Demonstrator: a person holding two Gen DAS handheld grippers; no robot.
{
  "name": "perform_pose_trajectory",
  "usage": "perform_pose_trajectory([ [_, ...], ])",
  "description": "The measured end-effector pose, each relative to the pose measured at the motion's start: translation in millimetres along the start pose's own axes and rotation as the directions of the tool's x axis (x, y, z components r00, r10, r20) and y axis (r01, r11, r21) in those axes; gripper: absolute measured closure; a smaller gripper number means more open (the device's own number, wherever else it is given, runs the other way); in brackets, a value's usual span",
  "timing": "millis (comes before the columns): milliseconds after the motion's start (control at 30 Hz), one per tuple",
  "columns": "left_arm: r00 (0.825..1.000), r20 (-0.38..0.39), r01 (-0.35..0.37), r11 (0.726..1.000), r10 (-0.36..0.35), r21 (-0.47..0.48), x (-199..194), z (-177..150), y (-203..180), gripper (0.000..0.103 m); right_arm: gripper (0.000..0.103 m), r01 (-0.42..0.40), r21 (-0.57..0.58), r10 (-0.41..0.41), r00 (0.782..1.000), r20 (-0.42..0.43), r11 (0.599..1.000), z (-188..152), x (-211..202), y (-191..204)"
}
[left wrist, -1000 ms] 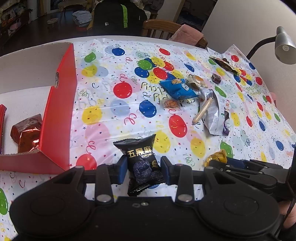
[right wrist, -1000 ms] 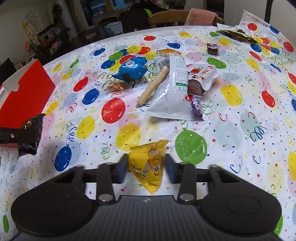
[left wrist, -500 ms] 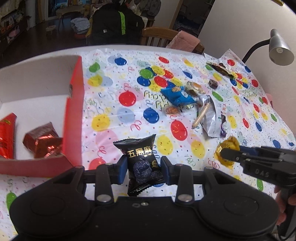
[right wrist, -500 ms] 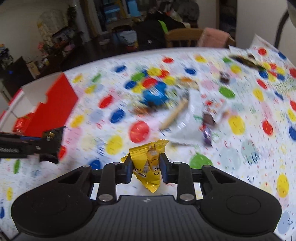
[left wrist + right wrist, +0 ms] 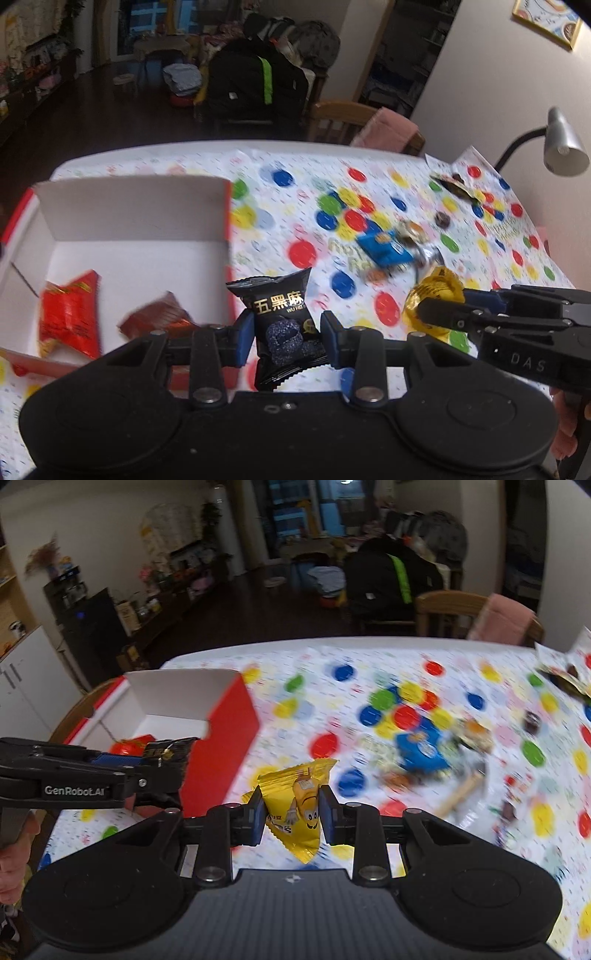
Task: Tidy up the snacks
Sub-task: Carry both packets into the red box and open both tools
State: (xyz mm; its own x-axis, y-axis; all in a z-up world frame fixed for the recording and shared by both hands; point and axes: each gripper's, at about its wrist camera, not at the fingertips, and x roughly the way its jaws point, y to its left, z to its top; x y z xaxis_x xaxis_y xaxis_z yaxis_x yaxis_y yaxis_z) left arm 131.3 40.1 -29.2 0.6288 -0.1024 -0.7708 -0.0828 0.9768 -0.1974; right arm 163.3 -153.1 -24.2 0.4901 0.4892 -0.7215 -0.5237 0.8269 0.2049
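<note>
tongs point(image 5: 284, 336) by red box point(image 5: 229, 221), two packets point(image 5: 70, 314) inside

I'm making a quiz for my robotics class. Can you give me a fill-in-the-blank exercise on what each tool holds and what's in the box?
1. The left tool grips a ____ snack packet with gold lettering.
2. The right tool grips a ____ candy packet.
3. The red box is ____ inside.
4. A red packet lies ____ the box.

Missing words: black; yellow; white; inside
</note>
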Motion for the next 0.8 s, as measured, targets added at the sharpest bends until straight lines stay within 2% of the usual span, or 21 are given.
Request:
perform_pose_trajectory([
  [267,0.997,0.041,-0.067,0.998,0.068,-0.015,-18.6,14.9,47.6,0.067,0.074,-0.055,-0.092,0.056,0.998,0.009,0.994,24.1,24.9,58.5],
  [433,0.992,0.05,-0.114,0.993,0.115,-0.032,-23.8,21.7,79.6,0.067,0.074,-0.082,-0.107,0.083,0.997,0.001,0.991,39.0,45.4,83.2],
  [800,0.978,0.018,-0.207,0.976,0.209,-0.061,-7.9,34.1,144.2,0.067,0.074,-0.094,-0.145,0.087,0.995,-0.049,0.985,59.9,100.3,123.1],
])
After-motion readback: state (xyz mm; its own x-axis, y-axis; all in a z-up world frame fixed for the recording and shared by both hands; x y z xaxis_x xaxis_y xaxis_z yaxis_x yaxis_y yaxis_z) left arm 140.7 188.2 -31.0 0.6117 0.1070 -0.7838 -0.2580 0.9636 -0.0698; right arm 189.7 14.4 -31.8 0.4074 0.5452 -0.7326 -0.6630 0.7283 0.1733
